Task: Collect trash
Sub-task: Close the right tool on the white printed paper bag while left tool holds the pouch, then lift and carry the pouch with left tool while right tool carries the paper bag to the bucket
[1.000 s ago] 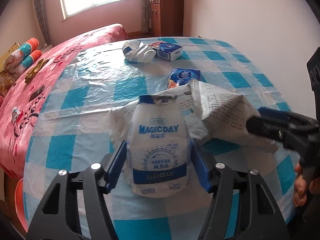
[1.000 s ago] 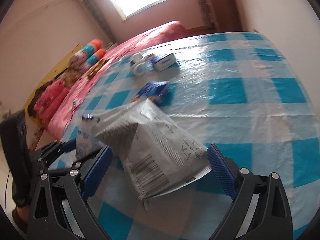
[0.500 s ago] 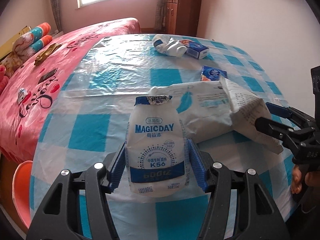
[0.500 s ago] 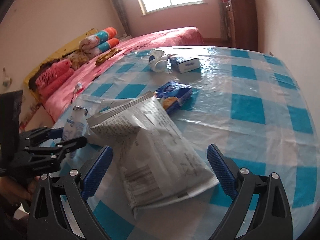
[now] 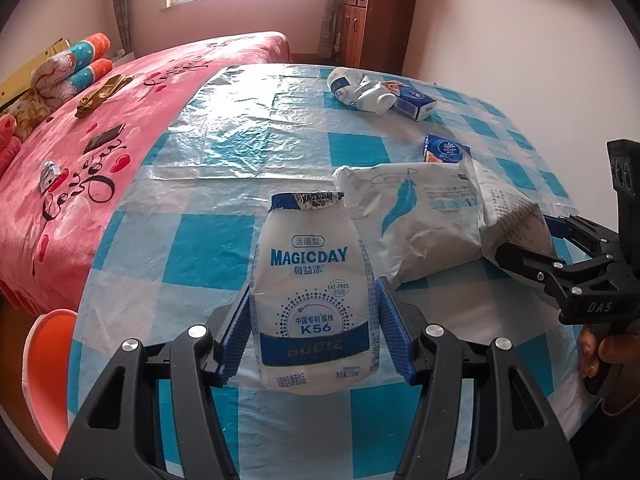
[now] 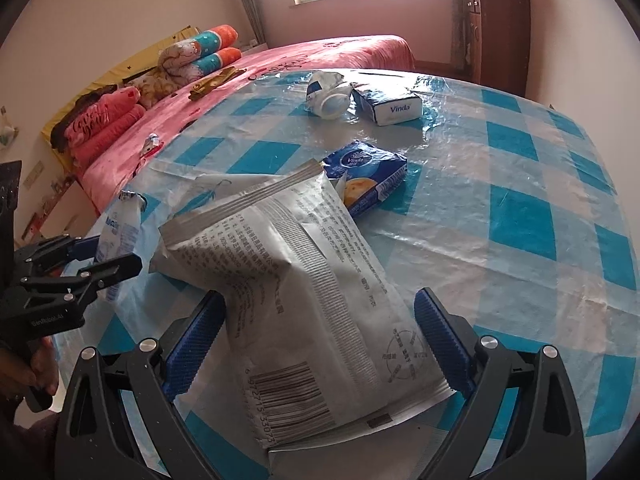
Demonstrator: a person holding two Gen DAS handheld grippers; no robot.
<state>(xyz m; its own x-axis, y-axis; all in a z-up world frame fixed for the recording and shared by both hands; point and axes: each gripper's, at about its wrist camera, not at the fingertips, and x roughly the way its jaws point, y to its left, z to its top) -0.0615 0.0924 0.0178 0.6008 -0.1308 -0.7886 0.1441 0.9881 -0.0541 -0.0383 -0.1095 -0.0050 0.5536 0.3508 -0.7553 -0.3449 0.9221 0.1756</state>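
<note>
Between the left gripper's blue ribbed pads, a white-and-blue MAGICDAY plastic pouch is clamped upright above the blue-checked table. Just right, the right gripper stands wide around a grey crumpled paper bag, left pad touching, grip unconfirmed.

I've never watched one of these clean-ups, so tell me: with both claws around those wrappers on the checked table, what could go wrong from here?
The left gripper holds a soft MAGICDAY pouch only by its lower part; it might flop or slip out. The right gripper straddles a big grey bag that looks wider than an easy grip, so it may crumple or slide. That bag lies against the blue tissue pack, which dragging could shove along.
</note>
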